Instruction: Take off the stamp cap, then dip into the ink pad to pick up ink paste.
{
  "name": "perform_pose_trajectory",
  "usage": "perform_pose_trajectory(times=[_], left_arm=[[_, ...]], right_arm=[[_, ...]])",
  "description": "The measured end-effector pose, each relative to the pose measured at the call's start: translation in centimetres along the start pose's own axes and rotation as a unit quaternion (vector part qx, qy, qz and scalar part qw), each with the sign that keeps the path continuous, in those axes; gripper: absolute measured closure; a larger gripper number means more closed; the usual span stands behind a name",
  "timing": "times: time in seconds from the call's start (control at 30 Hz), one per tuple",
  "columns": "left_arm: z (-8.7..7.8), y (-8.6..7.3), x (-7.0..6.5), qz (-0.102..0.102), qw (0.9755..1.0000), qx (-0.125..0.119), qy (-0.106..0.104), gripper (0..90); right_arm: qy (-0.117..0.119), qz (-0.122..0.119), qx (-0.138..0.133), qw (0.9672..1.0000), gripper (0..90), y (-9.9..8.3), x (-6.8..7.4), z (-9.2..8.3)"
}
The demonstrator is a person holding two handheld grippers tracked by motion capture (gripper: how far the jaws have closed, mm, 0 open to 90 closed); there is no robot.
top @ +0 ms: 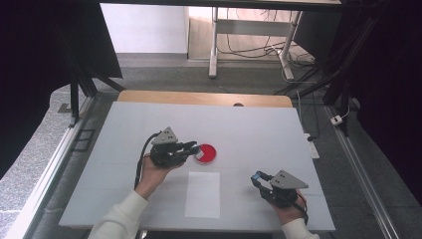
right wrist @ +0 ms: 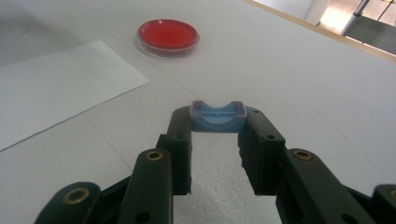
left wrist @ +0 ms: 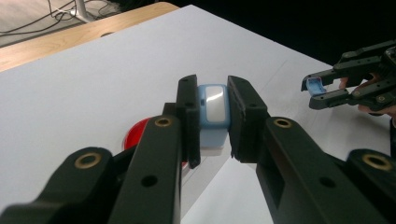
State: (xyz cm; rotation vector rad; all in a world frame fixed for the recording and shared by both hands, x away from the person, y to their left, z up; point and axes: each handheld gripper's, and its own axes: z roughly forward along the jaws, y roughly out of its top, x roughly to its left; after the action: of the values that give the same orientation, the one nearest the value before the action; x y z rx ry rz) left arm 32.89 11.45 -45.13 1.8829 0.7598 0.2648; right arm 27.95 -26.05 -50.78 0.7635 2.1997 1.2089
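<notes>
Smoothly rounded pale-blue plastic case (left wrist: 212, 112) between matte black jaws.

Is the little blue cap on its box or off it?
Off. The right tongs pinch the blue cap alone above the table, while the left tongs hold the blue box apart from it.

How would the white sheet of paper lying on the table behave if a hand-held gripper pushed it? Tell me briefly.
The thin white rectangular sheet of paper lies flat on the smooth white table, so it would probably slide easily. It looks thin, so likely very light and floppy, apt to buckle or bend if lifted by one edge. Pinching it off the flat surface may be awkward.
</notes>
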Motion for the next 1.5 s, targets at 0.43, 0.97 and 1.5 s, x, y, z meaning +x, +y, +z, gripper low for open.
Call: perform_pose_trajectory(times=[0.43,0.97,1.5], left_arm=[[1.0,0.4,0.4,0.009,0.9998,0.016,0.003,75.1],[3.5,1.5,2.1,0.007,0.9993,0.037,-0.003,75.1],[5.5,0.9,3.2,0.01,0.9973,0.072,0.009,75.1]], right_arm=[[-0.001,-0.003,0.002,1.0,65.4,0.0,-0.1,0.2],[-0.002,-0.001,0.001,1.0,65.4,0.0,-0.2,0.2],[-0.008,-0.005,0.007,0.9999,65.3,0.0,-0.3,0.4]])
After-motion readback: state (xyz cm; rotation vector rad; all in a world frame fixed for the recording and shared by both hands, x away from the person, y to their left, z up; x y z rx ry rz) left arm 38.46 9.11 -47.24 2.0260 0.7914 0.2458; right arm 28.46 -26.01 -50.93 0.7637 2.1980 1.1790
